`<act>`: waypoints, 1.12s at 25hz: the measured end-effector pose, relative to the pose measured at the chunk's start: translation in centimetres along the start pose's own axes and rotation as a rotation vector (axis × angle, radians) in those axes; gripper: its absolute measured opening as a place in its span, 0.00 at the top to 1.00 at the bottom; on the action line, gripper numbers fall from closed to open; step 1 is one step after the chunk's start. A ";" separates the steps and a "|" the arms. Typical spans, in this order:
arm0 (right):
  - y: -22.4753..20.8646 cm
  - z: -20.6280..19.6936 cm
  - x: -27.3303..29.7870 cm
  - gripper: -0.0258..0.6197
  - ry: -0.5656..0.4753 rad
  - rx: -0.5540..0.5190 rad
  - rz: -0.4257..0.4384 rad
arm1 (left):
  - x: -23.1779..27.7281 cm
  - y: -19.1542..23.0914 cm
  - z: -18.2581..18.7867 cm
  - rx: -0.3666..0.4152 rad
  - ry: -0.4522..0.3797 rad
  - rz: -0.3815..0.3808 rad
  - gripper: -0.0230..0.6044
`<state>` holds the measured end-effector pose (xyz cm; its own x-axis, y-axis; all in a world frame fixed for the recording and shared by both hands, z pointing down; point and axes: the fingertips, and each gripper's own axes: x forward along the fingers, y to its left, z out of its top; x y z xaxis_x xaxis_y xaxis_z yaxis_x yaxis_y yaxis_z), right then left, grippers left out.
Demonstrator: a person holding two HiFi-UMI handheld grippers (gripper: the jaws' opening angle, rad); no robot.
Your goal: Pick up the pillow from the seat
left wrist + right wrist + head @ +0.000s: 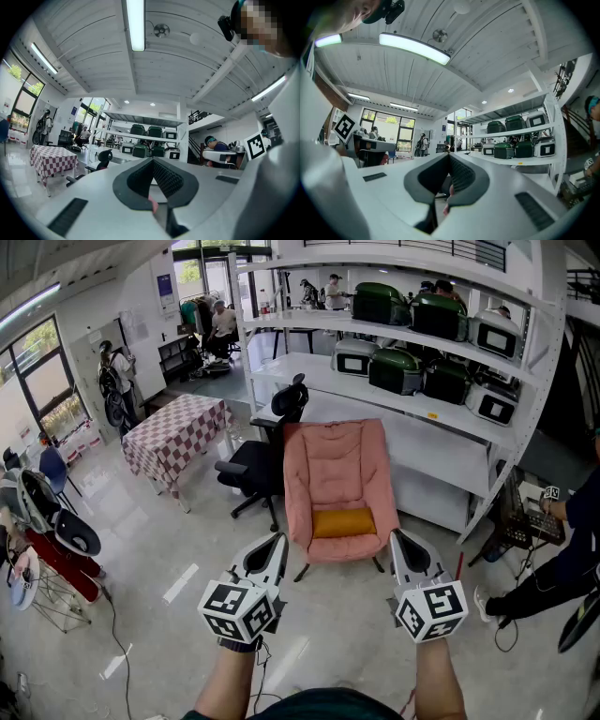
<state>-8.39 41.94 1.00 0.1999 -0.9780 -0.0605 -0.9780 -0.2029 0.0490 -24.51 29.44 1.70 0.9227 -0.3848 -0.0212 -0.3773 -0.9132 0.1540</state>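
Mustard pillow lies on the pink armchair's seat; pale glossy floor, white shelving behind. Left gripper and right gripper, fingers together and empty, are well apart from it.

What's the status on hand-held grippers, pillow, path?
Both shut, empty: left hand-held gripper, right hand-held gripper. Yellow pillow untouched on pink chair seat. Nothing blocking.

I count one pillow, one pink armchair, one black office chair, one checkered worktop, plus a left gripper and a right gripper.
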 end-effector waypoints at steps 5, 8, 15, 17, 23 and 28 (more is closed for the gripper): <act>-0.2 -0.2 -0.3 0.96 0.001 -0.012 0.003 | 0.0 -0.4 -0.3 0.000 -0.001 0.005 0.96; 0.0 -0.2 -0.4 0.96 0.003 -0.019 0.003 | -0.1 -0.5 -0.3 -0.002 0.006 0.004 0.96; 0.3 -0.5 -1.1 0.96 0.011 0.004 0.028 | -0.3 -1.3 -0.6 0.006 0.010 0.004 0.96; -0.1 -0.5 -1.4 0.96 0.002 0.014 0.025 | -0.1 -1.7 -0.7 0.012 0.013 0.003 0.96; -1.5 -0.5 -2.5 0.96 -0.021 0.041 0.011 | 0.2 -2.8 -1.3 0.023 0.030 0.010 0.96; -2.7 -0.8 -3.2 0.96 -0.029 0.061 0.015 | 0.7 -4.1 -1.4 0.029 0.030 0.007 0.96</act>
<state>-6.39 45.56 1.86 0.1842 -0.9788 -0.0890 -0.9829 -0.1840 -0.0103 -22.16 33.11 2.45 0.9217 -0.3879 0.0095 -0.3859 -0.9140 0.1251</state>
